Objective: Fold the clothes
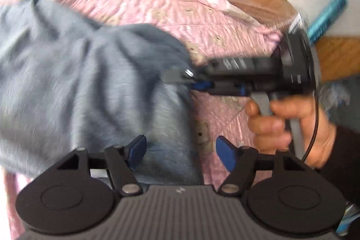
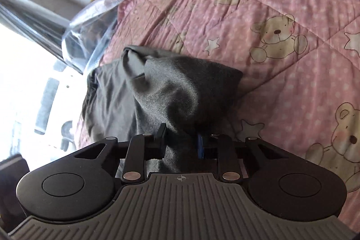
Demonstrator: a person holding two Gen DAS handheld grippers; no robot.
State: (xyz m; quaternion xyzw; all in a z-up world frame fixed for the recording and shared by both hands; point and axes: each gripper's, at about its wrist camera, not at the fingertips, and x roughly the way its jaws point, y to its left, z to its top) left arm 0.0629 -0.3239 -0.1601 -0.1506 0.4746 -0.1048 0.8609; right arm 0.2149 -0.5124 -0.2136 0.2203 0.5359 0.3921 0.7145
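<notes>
in the left wrist view the left gripper [image 1: 180, 153] stands open and empty at lower centre above the grey garment [image 1: 78, 82], heaped at left on a pink bear-print quilt [image 1: 157, 6]; the right gripper [image 1: 191, 80] pinches its edge. in the right wrist view that gripper [image 2: 181, 143] clamps a grey fold at centre, clear plastic [image 2: 94, 21] upper left.

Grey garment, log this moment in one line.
grey garment: bunched on pink quilt | right claw: shut on grey garment | left claw: open

Your left gripper [image 1: 180, 154] has black linkage arms, silver screws, blue pads [image 1: 225, 155] and a ribbed grey body; your sleeve [image 1: 346, 150] is black.
</notes>
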